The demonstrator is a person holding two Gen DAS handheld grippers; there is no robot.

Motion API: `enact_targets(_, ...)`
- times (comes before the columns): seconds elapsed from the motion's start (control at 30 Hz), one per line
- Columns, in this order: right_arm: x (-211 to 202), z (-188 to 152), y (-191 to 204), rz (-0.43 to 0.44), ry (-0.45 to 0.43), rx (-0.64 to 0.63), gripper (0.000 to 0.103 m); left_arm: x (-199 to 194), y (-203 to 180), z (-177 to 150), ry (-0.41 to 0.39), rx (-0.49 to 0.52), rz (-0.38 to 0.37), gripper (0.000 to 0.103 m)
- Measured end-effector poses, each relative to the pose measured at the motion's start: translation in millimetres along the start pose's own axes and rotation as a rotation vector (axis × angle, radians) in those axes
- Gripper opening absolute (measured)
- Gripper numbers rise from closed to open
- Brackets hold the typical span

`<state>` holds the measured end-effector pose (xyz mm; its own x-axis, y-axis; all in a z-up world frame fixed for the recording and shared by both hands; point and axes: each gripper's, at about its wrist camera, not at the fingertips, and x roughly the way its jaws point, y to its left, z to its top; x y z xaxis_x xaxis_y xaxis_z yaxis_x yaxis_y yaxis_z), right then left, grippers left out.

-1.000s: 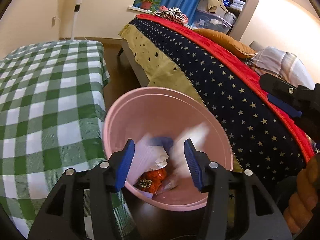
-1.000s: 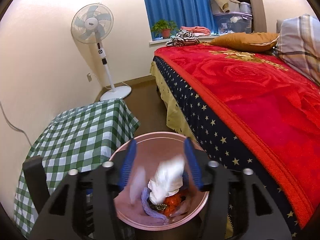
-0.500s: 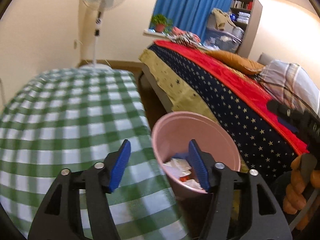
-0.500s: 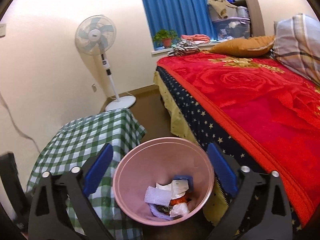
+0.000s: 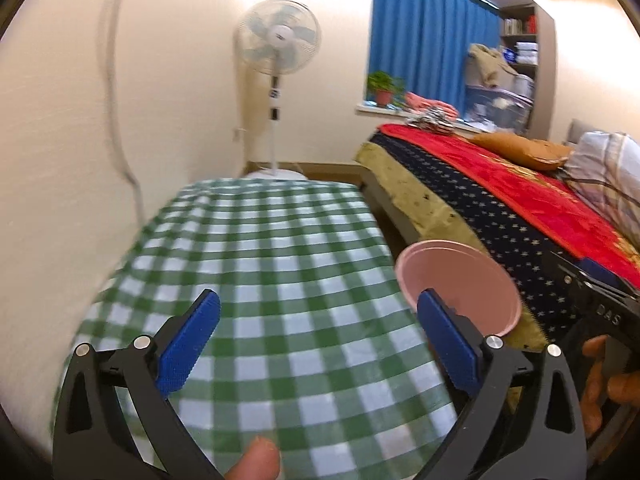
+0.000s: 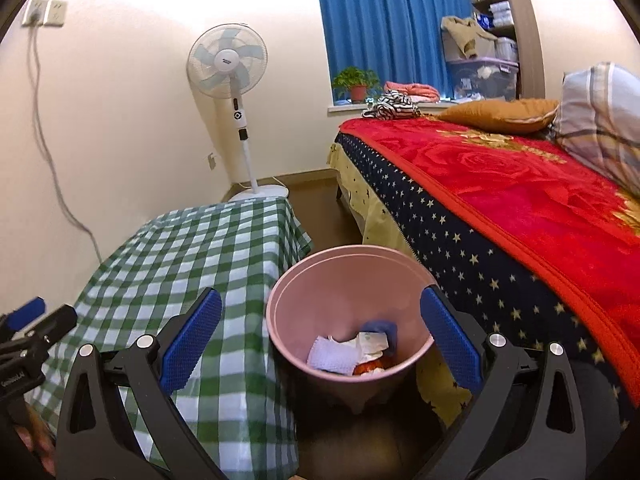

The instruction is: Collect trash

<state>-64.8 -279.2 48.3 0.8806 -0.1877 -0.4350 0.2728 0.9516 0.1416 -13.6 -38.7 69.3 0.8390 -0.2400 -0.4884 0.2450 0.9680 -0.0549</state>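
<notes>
Both tools gape empty: the left tool (image 5: 318,344), jaws opening, over the table (image 5: 260,248); the right tool (image 6: 320,340) frames the pink bin (image 6: 348,272) low-centre, seemingly nearer its trash (image 6: 352,354).

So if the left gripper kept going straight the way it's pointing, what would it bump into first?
Most likely the green checked tablecloth. The left gripper, its jaws opening and empty, tilts down toward it. Depth is hard to judge.

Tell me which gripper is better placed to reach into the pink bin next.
Right, probably. The right gripper is open with the pink bin centred between its fingers. The left gripper, jaws opening and empty, faces the checked cloth, with the bin off to its side.
</notes>
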Motion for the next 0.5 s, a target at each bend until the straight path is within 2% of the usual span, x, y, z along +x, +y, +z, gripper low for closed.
enact_targets(0.13,-4,-17,16,0.002,0.025,-0.054,0.098,-6,9,-22,-0.01,-0.02,0.055,0.095)
enact_targets(0.27,-1,-24,30,0.005,0.03,-0.112,0.098,0,7,-35,0.014,-0.014,0.072,0.095)
enact_targets(0.5,5,-30,42,0.007,0.046,-0.129,0.098,2,7,-43,0.014,-0.047,0.073,0.095)
